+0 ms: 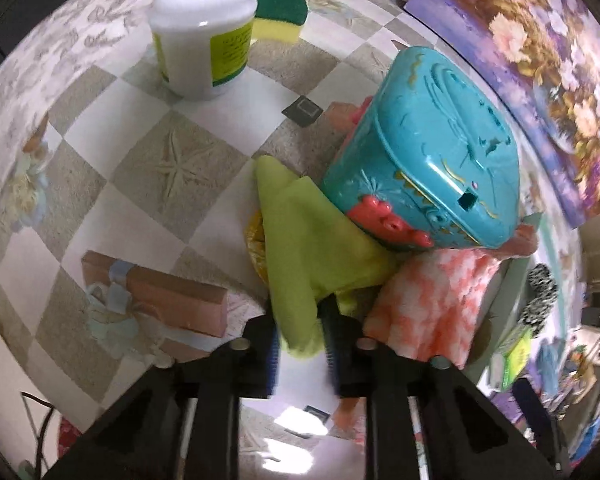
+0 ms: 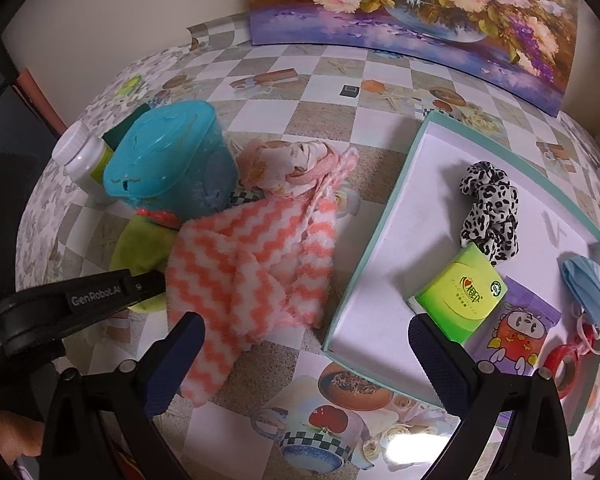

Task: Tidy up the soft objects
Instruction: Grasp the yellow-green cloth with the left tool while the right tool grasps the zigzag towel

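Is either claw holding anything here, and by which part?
The left claw is shut on the green cloth, pinching its near corner. The right claw is open and holds nothing.

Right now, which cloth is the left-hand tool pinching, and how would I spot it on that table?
Find the teal plastic treasure-chest box on the checkered tablecloth. A plain lime-green cloth pokes out from under its front corner, and the left tool is closed on its loose end. Unlike the fluffy orange-and-white zigzag towel beside it, it is smooth and one colour.
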The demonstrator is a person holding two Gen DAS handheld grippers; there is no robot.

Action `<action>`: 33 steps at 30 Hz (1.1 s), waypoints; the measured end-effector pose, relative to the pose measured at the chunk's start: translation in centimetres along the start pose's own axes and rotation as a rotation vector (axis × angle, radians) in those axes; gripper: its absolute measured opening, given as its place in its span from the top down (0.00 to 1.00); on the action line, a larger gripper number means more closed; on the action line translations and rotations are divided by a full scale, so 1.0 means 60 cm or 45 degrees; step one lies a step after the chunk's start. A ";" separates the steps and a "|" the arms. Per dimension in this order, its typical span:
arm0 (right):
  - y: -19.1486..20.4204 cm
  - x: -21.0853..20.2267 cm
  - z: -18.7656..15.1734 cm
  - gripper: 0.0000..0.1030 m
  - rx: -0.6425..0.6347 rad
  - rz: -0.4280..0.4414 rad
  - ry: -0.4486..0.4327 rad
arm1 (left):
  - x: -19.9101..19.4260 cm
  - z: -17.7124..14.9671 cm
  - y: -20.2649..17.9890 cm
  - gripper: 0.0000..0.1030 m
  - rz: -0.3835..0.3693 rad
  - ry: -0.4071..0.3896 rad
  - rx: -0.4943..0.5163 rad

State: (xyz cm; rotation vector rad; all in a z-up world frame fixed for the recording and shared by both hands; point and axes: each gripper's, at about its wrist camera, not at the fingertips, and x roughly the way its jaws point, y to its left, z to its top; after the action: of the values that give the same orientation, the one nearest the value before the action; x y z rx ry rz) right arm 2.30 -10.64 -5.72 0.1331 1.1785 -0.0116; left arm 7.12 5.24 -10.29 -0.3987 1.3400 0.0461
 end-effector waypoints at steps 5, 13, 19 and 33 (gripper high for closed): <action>0.009 0.006 0.000 0.00 -0.028 0.021 0.008 | 0.005 0.002 0.013 0.85 -0.040 0.003 -0.029; 0.044 0.017 0.006 0.00 -0.110 0.086 -0.002 | -0.009 0.006 0.048 0.89 -0.044 -0.049 -0.078; 0.079 0.032 0.007 0.00 -0.202 0.087 0.002 | -0.017 0.010 0.076 0.90 -0.068 -0.049 -0.115; 0.085 0.089 0.015 0.22 -0.216 0.045 0.107 | -0.009 0.010 0.113 0.89 -0.074 -0.016 -0.160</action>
State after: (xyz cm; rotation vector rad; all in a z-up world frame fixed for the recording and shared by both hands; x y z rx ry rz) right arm 5.56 -5.38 -9.83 0.0044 1.2553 0.1259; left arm 5.78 11.83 -11.39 -0.5424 1.3163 0.0842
